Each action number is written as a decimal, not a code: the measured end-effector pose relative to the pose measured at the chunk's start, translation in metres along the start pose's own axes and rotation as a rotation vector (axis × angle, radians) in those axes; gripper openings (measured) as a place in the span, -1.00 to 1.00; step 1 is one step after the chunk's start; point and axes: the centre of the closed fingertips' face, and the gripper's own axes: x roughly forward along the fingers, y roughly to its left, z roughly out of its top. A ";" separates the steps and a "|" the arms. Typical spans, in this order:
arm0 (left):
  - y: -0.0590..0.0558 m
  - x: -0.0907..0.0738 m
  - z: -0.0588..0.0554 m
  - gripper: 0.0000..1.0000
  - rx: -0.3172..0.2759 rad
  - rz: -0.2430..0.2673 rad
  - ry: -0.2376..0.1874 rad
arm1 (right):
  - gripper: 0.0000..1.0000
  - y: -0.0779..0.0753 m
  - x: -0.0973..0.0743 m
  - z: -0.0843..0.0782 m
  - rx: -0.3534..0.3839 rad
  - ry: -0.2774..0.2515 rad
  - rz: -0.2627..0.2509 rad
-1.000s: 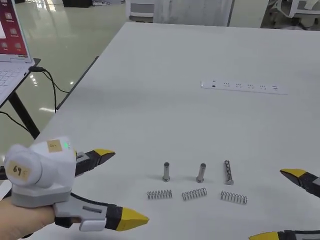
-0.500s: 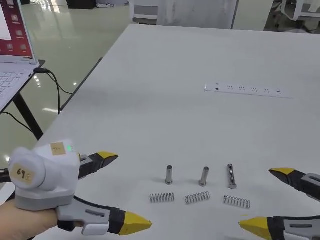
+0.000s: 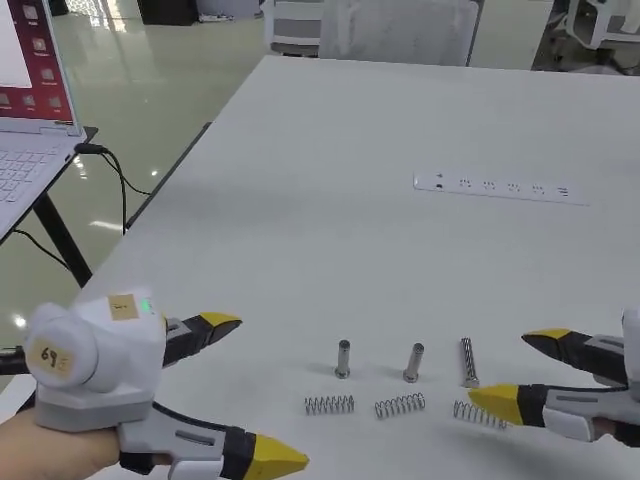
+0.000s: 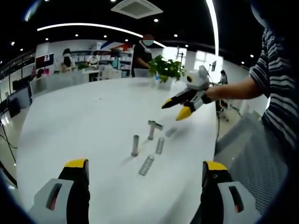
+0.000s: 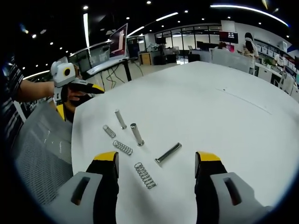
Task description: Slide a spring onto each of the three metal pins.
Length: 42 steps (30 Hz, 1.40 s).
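Left tool (image 3: 255,392) sits at the lower left of the head view, its white body held by a hand (image 3: 45,455) in the bottom corner, and its two yellow-tipped jaws are spread wide with nothing between them. Right tool (image 3: 510,368) comes in from the lower right edge, its jaws likewise apart and empty, pointing toward the row of parts. Low in the middle of the frame, three metal pins stand in a line on the white counter (image 3: 330,180). The left pin (image 3: 343,358) and the middle pin (image 3: 414,362) stand upright on their heads, while the longer right pin (image 3: 468,361) lies flat, as the right gripper view shows. Just below each pin in the picture a spring lies on its side, loose and apart from its pin: the left spring (image 3: 329,404), the middle spring (image 3: 400,405) and the right spring (image 3: 472,412). The right tool's lower yellow tip overlaps the end of the right spring in the head view. In the right gripper view that spring lies between the two jaws, nearer the one on the frame's left, touching neither. A white power strip (image 3: 490,187) lies flat right of centre, well apart from the parts. An open laptop (image 3: 30,100) stands at the upper left edge, and a black cable (image 3: 115,170) trails down from it.
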 end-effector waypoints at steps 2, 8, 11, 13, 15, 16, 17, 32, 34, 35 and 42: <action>0.000 0.000 0.000 0.96 0.000 -0.001 0.000 | 0.21 -0.002 0.004 0.001 0.010 0.013 -0.002; 0.001 0.000 0.000 0.96 -0.004 0.003 -0.003 | 0.03 -0.010 0.018 -0.004 0.006 0.082 -0.035; 0.001 0.000 -0.001 0.96 -0.008 0.004 -0.005 | -0.11 -0.011 0.024 -0.005 0.044 0.097 -0.031; 0.000 0.000 -0.002 0.96 -0.007 0.004 -0.003 | -0.18 -0.014 0.027 -0.005 0.089 0.104 -0.041; 0.000 0.000 -0.002 0.96 -0.009 0.004 -0.002 | -0.25 -0.018 0.030 -0.006 0.114 0.116 -0.052; 0.000 -0.001 -0.002 0.96 -0.009 0.004 -0.002 | -0.30 -0.021 0.032 -0.007 0.128 0.119 -0.063; 0.000 -0.001 -0.002 0.96 -0.010 0.004 -0.002 | -0.34 -0.022 0.032 -0.007 0.137 0.121 -0.068; 0.003 0.001 -0.001 0.96 -0.008 0.002 -0.004 | -0.63 -0.026 0.051 -0.014 0.216 0.194 -0.116; 0.002 0.001 -0.002 0.96 -0.009 0.001 -0.006 | -0.67 -0.027 0.053 -0.017 0.210 0.217 -0.128; 0.002 0.001 -0.002 0.96 -0.010 0.001 -0.005 | -0.70 -0.029 0.055 -0.018 0.201 0.226 -0.135; 0.004 -0.002 -0.003 0.96 -0.018 0.010 -0.009 | -0.78 -0.031 0.057 -0.017 0.138 0.236 -0.161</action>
